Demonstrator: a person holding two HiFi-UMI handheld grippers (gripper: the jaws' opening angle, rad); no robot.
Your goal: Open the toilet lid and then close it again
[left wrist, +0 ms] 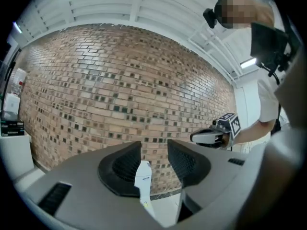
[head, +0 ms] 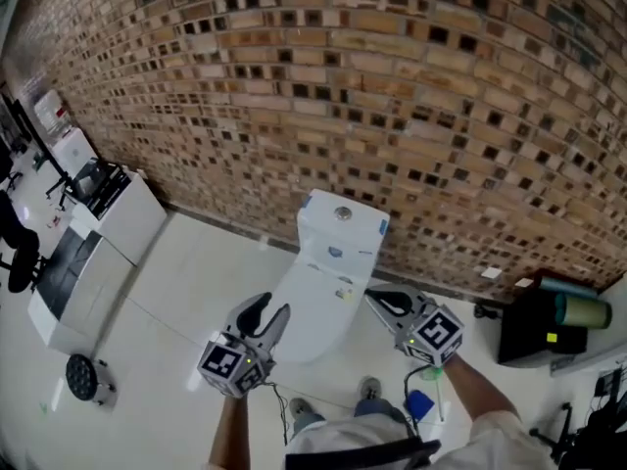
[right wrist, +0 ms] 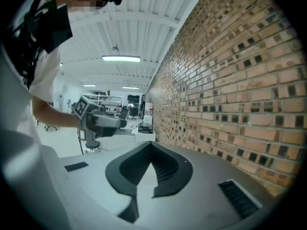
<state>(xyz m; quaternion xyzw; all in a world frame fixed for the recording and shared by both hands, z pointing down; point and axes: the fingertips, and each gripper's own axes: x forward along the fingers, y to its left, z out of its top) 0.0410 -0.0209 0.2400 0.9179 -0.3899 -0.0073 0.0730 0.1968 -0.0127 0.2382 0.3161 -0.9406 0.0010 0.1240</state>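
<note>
Where the brick wall (head: 392, 86) meets the pale floor (head: 196, 272), the white toilet (head: 331, 262) stands with its cistern (head: 343, 225) against the bricks and its bowl toward the person. Its lid (head: 318, 304) lies flat over the bowl, closed. Neither claw touches it, so I judge the task to be either wholly ahead or wholly done. A closed lid looks the same either way, and these views do not decide it. If the task is ahead, both the lifting and the lowering are left to do.

Both forearms reach forward from the bottom of the head view and hold the tools up well above the toilet, one to each side of the bowl. The left claw (head: 271, 307) points roughly level toward the wall with its jaws spread. In the left gripper view the gap between them frames only the distant toilet and the bricks, and nothing is gripped. The right claw (head: 378, 300) is angled a little downward, and in the right gripper view its jaws are pressed together on nothing, tips meeting. Each gripper view shows the other tool held out at about the same height, apart from it.
</note>
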